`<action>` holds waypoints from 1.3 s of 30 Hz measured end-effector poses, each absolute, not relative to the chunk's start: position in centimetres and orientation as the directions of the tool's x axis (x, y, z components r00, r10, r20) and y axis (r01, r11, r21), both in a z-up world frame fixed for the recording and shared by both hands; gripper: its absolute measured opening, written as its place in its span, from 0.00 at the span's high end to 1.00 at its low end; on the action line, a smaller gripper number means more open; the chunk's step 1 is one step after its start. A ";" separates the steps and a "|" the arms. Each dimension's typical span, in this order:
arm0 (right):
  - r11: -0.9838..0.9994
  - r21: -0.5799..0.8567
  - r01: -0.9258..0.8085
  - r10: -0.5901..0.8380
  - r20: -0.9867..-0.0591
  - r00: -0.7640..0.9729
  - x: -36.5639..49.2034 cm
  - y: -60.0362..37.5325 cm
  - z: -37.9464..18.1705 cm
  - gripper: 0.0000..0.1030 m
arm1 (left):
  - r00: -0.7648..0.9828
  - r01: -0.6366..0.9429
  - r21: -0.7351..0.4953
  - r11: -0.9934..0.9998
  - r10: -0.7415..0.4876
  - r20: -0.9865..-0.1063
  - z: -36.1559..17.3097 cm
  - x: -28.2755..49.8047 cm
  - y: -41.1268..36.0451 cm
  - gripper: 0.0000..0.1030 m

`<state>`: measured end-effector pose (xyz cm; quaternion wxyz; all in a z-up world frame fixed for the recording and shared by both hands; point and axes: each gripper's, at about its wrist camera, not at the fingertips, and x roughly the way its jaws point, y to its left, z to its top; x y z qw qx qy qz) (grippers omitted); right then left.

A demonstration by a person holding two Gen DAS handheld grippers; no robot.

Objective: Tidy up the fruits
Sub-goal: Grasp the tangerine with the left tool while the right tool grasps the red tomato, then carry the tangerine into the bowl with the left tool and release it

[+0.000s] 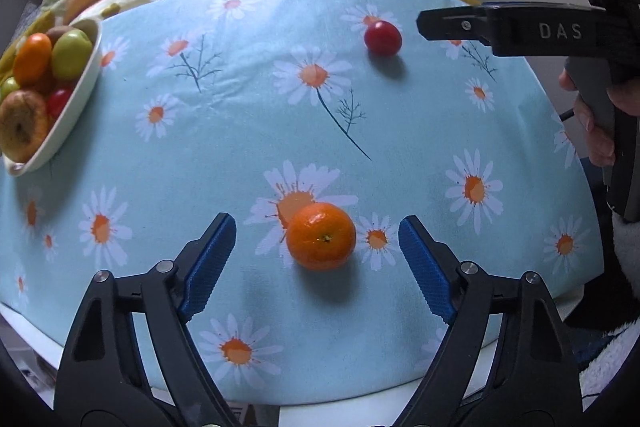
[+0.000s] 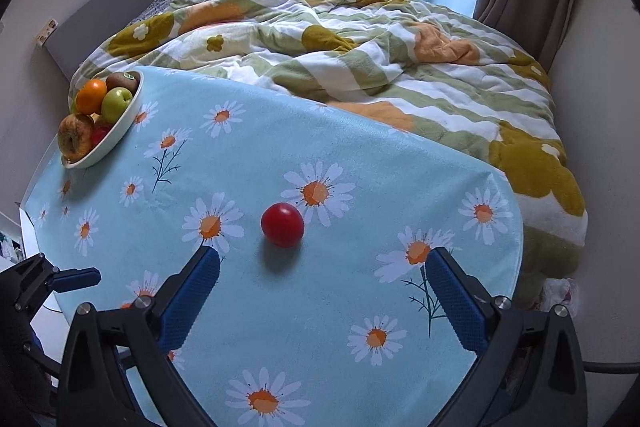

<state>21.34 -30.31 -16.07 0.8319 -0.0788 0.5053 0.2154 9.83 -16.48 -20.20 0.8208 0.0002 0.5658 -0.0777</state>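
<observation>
An orange mandarin lies on the light-blue daisy tablecloth, between the blue pads of my left gripper. The jaws stand open and neither pad touches the fruit. A small red fruit rests further back on the cloth. My right gripper hangs open just short of it, with nothing between its fingers. A white oval bowl at the table's far left holds several fruits: an orange, green apples, a kiwi, a brownish apple and something red.
A rumpled flowered duvet covers the bed behind the table, with curtains and a window beyond. In the left wrist view a finger of the right gripper reaches in from the right, held by a person's hand. The table's edge curves close on the right.
</observation>
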 end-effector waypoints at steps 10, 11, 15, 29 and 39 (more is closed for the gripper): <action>0.862 0.117 -0.494 0.309 -0.893 0.328 22.2 -28.9 -19.5 0.18 | 0.339 0.134 -0.043 0.990 -0.086 -0.937 -21.8 8.8 -17.5 0.51; 0.858 0.119 -0.499 0.311 -0.894 0.322 22.2 -28.7 -19.7 0.21 | 0.340 0.131 -0.033 0.991 -0.076 -0.937 -21.8 8.7 -17.5 0.55; 0.851 0.124 -0.510 0.317 -0.896 0.311 22.3 -28.2 -20.3 0.29 | 0.337 0.106 -0.058 0.993 -0.091 -0.937 -21.7 8.7 -16.9 0.57; 0.842 0.109 -0.529 0.335 -0.874 0.353 23.5 -26.9 -20.4 0.68 | 0.348 0.073 -0.047 0.996 -0.070 -0.935 -21.6 9.3 -16.1 0.57; 0.832 0.123 -0.542 0.361 -0.861 0.359 23.0 -26.2 -19.3 0.72 | 0.390 0.044 -0.045 0.998 -0.059 -0.919 -20.0 9.9 -14.7 0.57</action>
